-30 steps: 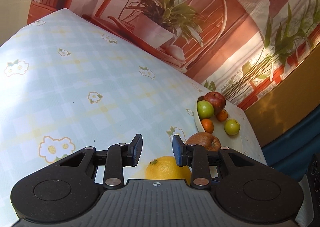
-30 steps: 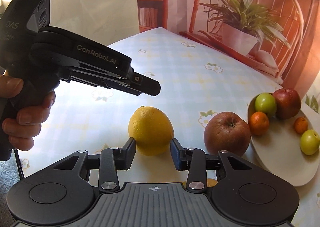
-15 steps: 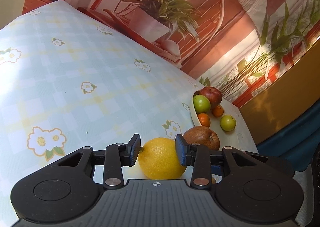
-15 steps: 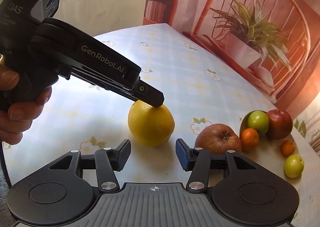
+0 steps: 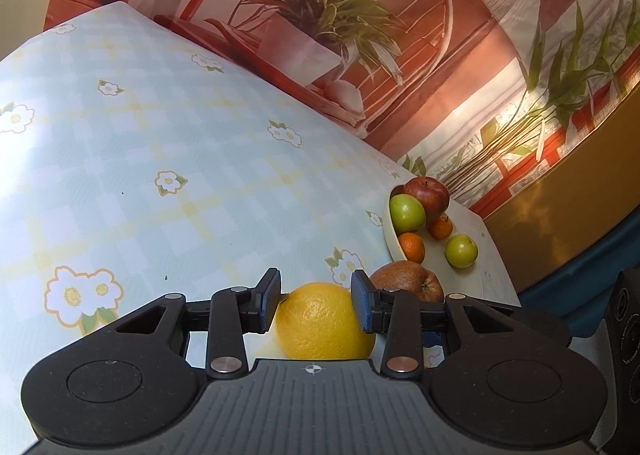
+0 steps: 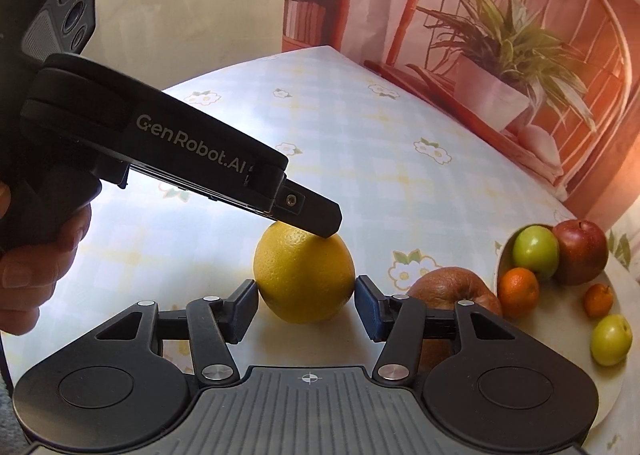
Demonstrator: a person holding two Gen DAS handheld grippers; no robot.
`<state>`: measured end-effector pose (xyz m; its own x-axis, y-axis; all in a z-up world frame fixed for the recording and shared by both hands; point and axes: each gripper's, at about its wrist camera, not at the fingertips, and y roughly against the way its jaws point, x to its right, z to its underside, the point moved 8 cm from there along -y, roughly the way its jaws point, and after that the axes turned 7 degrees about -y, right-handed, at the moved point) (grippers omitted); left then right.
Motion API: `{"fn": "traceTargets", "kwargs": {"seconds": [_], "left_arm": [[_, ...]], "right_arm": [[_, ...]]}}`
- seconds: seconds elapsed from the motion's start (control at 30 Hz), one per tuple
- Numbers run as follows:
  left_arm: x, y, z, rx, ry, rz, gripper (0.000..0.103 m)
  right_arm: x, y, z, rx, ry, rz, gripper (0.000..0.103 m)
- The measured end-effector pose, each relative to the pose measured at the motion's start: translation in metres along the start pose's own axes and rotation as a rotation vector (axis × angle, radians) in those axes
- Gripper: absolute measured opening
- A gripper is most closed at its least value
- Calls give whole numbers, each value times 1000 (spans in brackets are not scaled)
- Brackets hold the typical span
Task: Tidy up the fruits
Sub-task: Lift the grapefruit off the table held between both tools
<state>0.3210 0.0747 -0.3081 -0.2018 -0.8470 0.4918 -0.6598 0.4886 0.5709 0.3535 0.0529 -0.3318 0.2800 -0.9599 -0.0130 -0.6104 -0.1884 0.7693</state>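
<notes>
Between both tools sits the yellow orange (image 6: 304,279), right tool (image 6: 305,305) opening.

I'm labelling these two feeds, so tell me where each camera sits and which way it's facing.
Left wrist: on the left tool, facing forward and down over the tablecloth at the orange, brown apple and fruit plate; only its own fingers show.
Right wrist: on the right tool, jaws opening, orange between its fingers; facing down at the table; the left tool and the person's hand holding it show too.
Shared: the orange, brown apple, fruit plate and left tool.
</notes>
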Motion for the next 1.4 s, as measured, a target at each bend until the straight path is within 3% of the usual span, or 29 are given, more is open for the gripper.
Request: {"fn": "traceTargets", "kwargs": {"seconds": [0.2, 0.37, 0.57, 0.77, 1.17, 1.4], "left_arm": [[5, 2, 2, -26, 43, 32, 39], [14, 5, 10, -55, 49, 67, 39], [19, -1, 15, -64, 1, 57, 39], [20, -6, 12, -60, -16, 57, 40], [21, -6, 11, -59, -21, 43, 40], [42, 19, -4, -16, -96, 20, 40]], "right_arm": [[15, 11, 13, -7, -286, -60, 48], [24, 16, 22, -8, -411, -79, 48], [23, 21, 28, 15, -366, -54, 49], [15, 25, 29, 52, -164, -5, 51], [14, 19, 25, 47, -133, -44, 49], [13, 45, 19, 128, -154, -76, 49]]}}
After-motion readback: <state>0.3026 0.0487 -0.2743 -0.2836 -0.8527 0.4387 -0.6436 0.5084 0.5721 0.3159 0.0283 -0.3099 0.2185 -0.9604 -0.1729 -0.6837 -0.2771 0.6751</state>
